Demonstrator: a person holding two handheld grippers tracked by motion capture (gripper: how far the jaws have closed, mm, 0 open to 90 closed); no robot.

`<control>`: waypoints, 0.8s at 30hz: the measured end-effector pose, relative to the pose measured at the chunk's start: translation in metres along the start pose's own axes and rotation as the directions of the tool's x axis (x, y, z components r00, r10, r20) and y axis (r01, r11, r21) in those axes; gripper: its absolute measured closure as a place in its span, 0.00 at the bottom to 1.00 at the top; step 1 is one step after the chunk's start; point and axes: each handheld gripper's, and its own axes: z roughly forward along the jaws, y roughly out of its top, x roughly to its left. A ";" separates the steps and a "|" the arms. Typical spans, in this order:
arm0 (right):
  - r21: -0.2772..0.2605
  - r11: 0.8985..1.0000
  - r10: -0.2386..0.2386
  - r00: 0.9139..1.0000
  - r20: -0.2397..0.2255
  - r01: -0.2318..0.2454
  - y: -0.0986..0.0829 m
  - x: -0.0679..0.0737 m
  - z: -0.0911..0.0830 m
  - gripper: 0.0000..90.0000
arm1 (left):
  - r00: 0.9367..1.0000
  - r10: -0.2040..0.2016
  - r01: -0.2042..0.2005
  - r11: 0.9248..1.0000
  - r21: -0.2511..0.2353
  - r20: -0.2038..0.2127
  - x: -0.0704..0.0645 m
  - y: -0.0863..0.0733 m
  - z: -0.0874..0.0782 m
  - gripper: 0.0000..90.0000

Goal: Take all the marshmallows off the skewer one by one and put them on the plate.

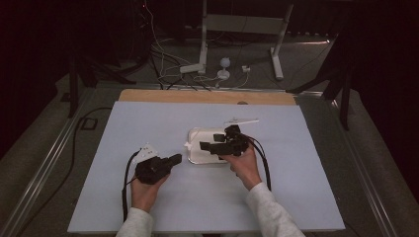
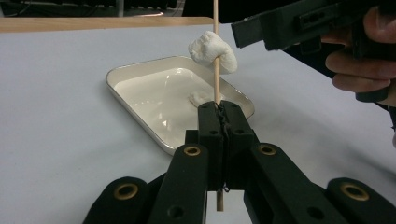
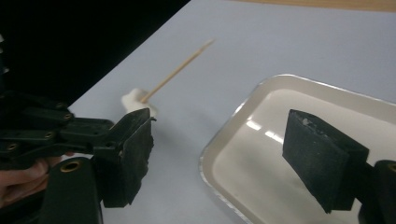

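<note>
No writing or brand can be read on anything here. Nearest, the left gripper (image 2: 219, 112) has its jaws pressed together on a thin wooden skewer (image 2: 216, 79) — upright, with a lumpy white marshmallow (image 2: 212, 51) speared partway up it. Beyond lies the glossy white tray (image 2: 135, 119) on the pale table (image 1: 148, 123). Over the tray, the right gripper (image 3: 219, 154) hangs with jaws spread wide — holding nothing.

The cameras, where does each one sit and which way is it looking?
High view: above the person's side, facing forward and down at the table; forearms, hands show.
Left gripper view: on the left gripper, along shut jaws holding a skewer with a marshmallow.
Right gripper view: on the right gripper, along open jaws.
All share the tray.
</note>
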 end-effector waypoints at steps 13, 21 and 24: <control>0.000 1.000 0.022 0.997 -0.077 -0.022 -0.002 0.010 0.011 0.25 | 1.000 0.007 -0.007 1.000 -0.007 0.011 -0.003 0.002 0.001 1.00; 0.005 0.999 0.038 0.992 -0.118 -0.037 -0.003 0.015 0.018 0.23 | 1.000 0.006 -0.005 1.000 -0.013 0.020 -0.005 0.003 0.001 0.99; 0.006 0.999 0.041 0.990 -0.134 -0.041 -0.003 0.017 0.020 0.23 | 1.000 0.005 -0.005 1.000 -0.014 0.022 -0.005 0.003 0.001 0.99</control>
